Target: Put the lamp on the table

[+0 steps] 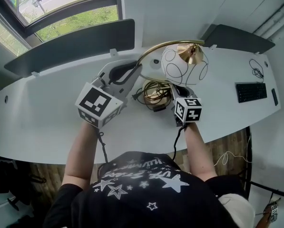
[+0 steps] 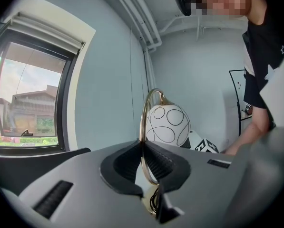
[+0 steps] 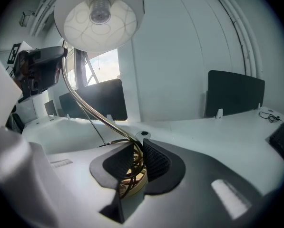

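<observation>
The head view looks steeply down onto the table [image 1: 37, 122]. The left gripper view faces the lamp [image 2: 168, 122] level and close; the right gripper view, seemingly lower, looks up under its shade [image 3: 99, 15]. All share the lamp.

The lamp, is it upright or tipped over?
Upright: the lamp has its base lowest, gold neck arching up, shade opening downward.

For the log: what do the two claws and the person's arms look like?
Left claw and right claw match: light grey plastic bodies with black ribbed pads. Each carries a white cube printed with black square markers, and a black cable trails back from each. The person wears a black short-sleeved T-shirt with white stars; forearms bare.
</observation>
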Available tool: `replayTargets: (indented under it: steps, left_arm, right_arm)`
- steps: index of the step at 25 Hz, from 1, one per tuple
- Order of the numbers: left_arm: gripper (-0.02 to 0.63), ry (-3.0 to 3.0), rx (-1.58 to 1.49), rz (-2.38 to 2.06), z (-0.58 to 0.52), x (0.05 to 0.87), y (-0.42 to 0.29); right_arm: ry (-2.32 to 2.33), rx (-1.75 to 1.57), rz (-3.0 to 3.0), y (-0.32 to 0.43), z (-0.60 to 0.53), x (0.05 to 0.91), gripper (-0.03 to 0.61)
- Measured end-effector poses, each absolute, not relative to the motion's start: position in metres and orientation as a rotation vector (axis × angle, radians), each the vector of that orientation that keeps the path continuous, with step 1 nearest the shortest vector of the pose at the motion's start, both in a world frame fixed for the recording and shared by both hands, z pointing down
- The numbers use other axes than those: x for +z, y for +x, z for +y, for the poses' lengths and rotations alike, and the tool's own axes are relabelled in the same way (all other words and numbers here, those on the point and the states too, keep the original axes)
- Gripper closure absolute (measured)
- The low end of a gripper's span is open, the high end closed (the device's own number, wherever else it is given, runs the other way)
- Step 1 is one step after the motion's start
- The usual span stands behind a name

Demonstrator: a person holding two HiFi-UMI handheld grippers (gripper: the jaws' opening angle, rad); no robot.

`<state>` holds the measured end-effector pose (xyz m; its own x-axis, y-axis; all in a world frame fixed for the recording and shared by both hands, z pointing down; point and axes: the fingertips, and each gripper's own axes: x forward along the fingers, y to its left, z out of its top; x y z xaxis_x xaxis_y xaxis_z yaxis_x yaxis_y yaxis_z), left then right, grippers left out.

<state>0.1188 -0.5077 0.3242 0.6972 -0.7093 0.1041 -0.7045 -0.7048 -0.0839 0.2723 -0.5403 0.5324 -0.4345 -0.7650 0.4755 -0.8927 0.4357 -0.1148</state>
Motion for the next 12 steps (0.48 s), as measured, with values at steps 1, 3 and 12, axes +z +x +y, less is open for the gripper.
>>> replayTargets:
  steps: [1,3,12]
  left_arm:
    - [0.581,-2.861,-0.203,1.196,-0.512,0.326,0.119]
    - [0.581,-2.863,-0.209,1.207,-0.52,0.331,0.118]
    - [0.581,-2.868,-0.213,1.234,-0.542,0.343,0.121]
  right_arm:
    - [1.413,0.504,-2.338,0.273,-0.545,0.534,0.526]
    - [1.411,0.505,-2.331,0.274,-0.552,0.536,0.526]
    - [1.412,0.531,-2.302,0.279,-0.57,0.549,0.526]
